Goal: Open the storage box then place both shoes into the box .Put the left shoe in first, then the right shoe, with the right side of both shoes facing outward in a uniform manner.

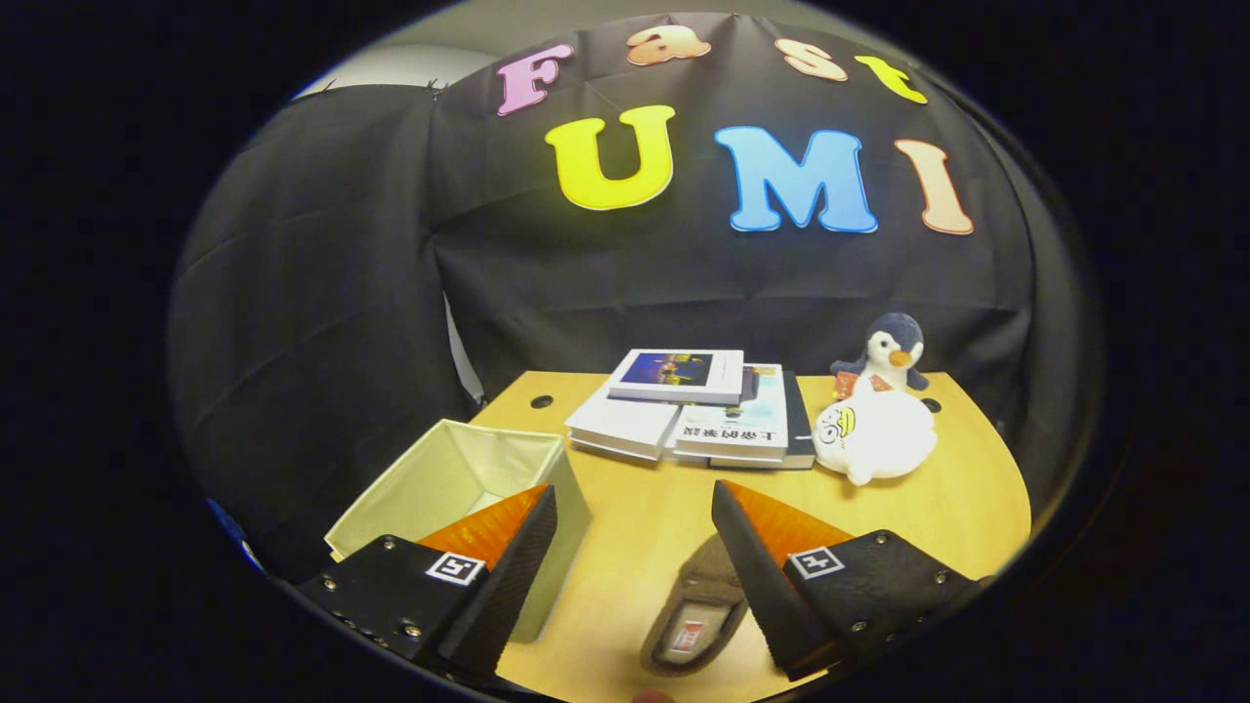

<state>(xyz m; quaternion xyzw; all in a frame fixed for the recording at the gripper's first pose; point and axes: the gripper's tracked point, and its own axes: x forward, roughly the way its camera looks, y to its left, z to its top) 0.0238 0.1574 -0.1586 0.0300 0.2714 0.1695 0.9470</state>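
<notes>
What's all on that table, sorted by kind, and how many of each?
Books: 4
Soft toys: 2, a penguin and a white one
Storage box, open: 1
Shoe, between the open gripper fingers: 1
Total: 8

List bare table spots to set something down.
Free: tabletop between storage box, books and the open gripper; also the strip below the white plush. Crowded: back edge; shoe by one finger.
</notes>
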